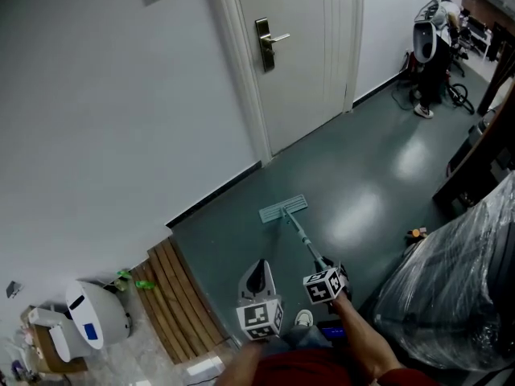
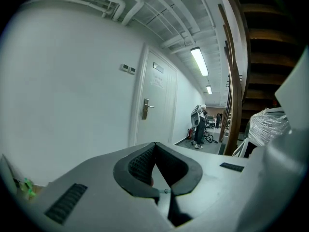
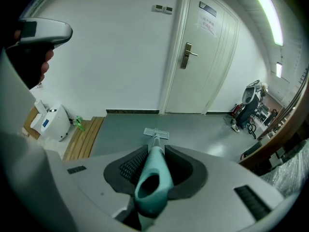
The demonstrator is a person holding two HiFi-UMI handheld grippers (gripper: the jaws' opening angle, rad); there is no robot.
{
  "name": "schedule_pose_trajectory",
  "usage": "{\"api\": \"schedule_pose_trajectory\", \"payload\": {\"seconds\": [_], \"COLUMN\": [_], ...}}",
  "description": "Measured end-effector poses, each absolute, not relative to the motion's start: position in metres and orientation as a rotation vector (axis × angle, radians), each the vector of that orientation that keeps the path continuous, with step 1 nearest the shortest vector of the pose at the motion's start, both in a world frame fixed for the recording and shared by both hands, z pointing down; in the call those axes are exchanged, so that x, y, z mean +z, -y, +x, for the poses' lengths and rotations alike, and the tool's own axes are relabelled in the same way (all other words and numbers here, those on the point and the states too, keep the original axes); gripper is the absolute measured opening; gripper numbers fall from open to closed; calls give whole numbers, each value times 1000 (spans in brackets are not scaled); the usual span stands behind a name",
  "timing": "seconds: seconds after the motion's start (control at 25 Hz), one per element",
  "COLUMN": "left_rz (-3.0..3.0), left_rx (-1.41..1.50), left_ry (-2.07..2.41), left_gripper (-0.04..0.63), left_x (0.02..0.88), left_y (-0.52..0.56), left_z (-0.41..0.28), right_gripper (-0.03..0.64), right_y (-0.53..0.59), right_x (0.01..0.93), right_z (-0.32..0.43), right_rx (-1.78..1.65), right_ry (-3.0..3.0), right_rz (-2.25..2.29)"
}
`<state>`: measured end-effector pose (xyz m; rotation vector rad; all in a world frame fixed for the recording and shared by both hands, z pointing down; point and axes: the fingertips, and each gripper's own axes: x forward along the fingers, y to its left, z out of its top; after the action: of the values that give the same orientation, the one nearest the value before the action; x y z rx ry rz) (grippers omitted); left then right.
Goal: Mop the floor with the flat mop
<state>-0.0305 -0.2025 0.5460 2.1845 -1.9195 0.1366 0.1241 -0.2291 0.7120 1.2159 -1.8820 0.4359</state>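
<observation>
On the grey floor in front of the door, the flat mop rests w/ its pale teal head flat. It sits just out from the door's handle-side frame, clear of the skirting. The pole runs from the head away from the door, back to the right gripper. In the right gripper view, both pads are clamped on the teal grip end of the pole, which is aimed at the mop head w/ the door beyond. The left gripper hangs just beside the right one, on the side farther from the door's hinges. It's off the mop. In its own view the jaw tips meet, nothing btwn them, and it faces level toward the door. Along the wall on the door's handle side lies a wooden slat strip, then a white appliance. Past the door, down the corridor, a person stands. Opposite the door is a plastic-wrapped bulk.
</observation>
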Motion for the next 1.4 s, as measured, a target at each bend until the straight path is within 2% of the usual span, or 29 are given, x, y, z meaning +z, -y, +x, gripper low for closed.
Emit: {"api": "schedule_pose_trajectory", "payload": {"seconds": [0.88,1.4], "left_rz": [2219,2164], "left_rx": [11,-33], "left_ry": [1957,1945], "left_gripper": [14,14], "left_x": [514,531], "left_y": [56,-42], "left_z": [-106,-124], "right_gripper": [117,117], "right_y": [92,-13], "right_x": [702,704], "right_z": [71,63], "right_rx": [385,383], "right_ry": [1805,1773], "right_rz": [1224,1223]}}
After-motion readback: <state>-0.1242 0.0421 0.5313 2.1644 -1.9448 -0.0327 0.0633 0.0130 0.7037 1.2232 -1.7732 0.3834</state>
